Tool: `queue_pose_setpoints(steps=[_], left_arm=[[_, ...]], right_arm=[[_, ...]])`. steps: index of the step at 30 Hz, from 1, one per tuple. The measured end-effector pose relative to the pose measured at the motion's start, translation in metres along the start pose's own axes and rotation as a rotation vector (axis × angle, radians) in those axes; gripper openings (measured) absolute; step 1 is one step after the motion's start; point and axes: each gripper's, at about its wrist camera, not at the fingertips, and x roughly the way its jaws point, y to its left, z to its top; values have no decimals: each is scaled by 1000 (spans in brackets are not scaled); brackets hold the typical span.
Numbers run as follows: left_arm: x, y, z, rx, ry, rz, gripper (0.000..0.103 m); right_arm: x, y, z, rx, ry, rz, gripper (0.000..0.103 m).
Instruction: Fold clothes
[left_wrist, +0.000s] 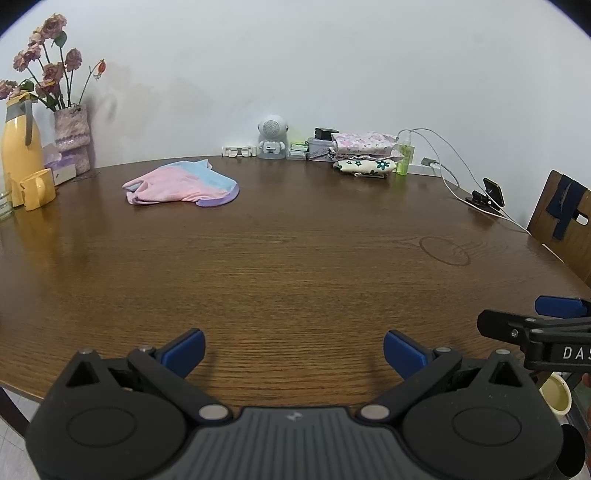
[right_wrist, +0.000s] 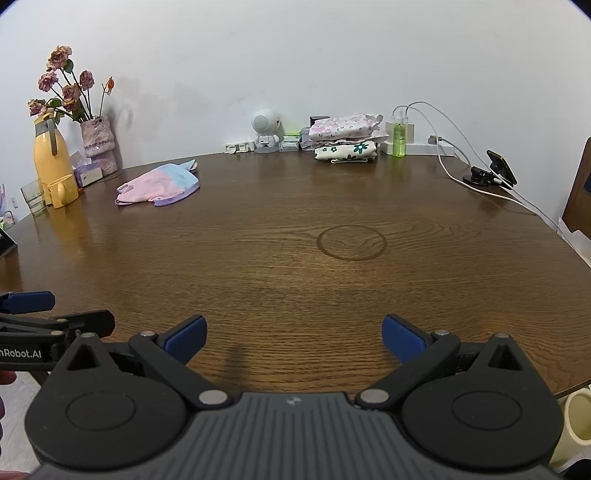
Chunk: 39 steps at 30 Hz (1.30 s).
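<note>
Two grippers are seen low in the frames, both above the near edge of the brown wooden surface (left_wrist: 295, 258). The left gripper (left_wrist: 293, 350) has its jaws spread wide with nothing between them, and the right gripper (right_wrist: 294, 334) is likewise spread wide and empty.

The garment to be folded, a pink, blue and purple piece (left_wrist: 183, 182), lies crumpled on the surface in the upper left of the left wrist view, well apart from both grippers. A stack of folded floral clothes (left_wrist: 364, 155) rests at the far edge, right of centre, against the wall.

As for containers, a purple vase (left_wrist: 72, 138) at the far left holds dried pink roses (left_wrist: 48, 70). Beside it stand a yellow jug (left_wrist: 22, 147) and a yellow mug (left_wrist: 37, 188); what is in them cannot be told. A tissue box (right_wrist: 86, 173) shows tissue at its top. A small bottle (right_wrist: 399, 138) holds green liquid.

Only the right wrist view shows a clear drinking glass (right_wrist: 33, 195) in full, beside the jug, and a ring mark (right_wrist: 351, 242) near the middle of the frame. Only the left wrist view shows a wooden chair back (left_wrist: 565, 218) with dark cloth hung on it, at the right edge. Each view catches the other gripper at its side edge.
</note>
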Motion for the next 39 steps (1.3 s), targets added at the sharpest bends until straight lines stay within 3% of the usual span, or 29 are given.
queue_pose_setpoints(steps=[39], left_arm=[[4, 3, -1, -6, 22, -8, 103]], right_arm=[[1, 5, -4, -4, 16, 9, 103]])
